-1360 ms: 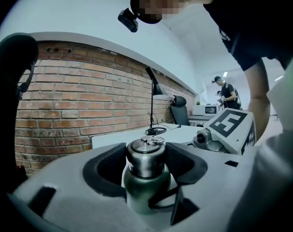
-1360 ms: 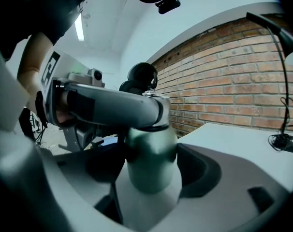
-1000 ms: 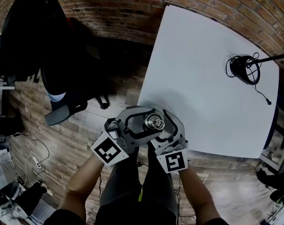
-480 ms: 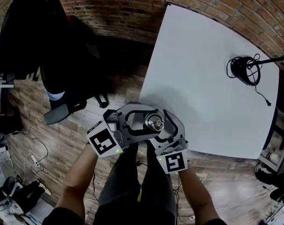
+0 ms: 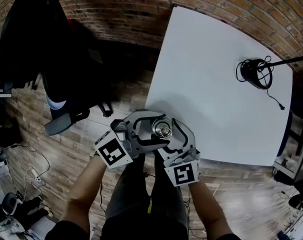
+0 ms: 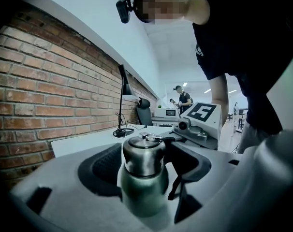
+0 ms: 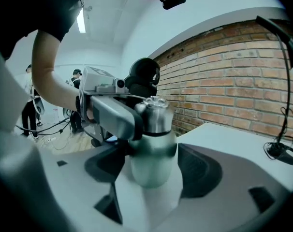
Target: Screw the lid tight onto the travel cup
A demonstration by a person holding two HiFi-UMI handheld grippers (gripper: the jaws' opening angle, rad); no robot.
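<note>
The travel cup (image 5: 164,130) is held up over the near edge of the white table (image 5: 216,84). It has a pale green body (image 7: 153,161) and a steel lid (image 6: 144,151) sitting on top. My right gripper (image 7: 153,170) is shut on the cup's body from below. My left gripper (image 6: 144,166) reaches in from the left at lid height. Its jaws are opening, with the lid and neck between them and the pads (image 6: 100,168) coming off the metal. In the right gripper view one grey left-gripper jaw (image 7: 110,115) lies against the lid's left side.
A black lamp base with a coiled cable (image 5: 254,73) stands at the table's far right corner. A brick wall (image 5: 141,4) runs behind the table. A dark office chair (image 5: 66,116) stands on the wooden floor at the left. People stand far off in the room.
The left gripper's marker cube has swung a little up and leftward, and its jaws have spread around the lid. The cup and right gripper stay where they were.
</note>
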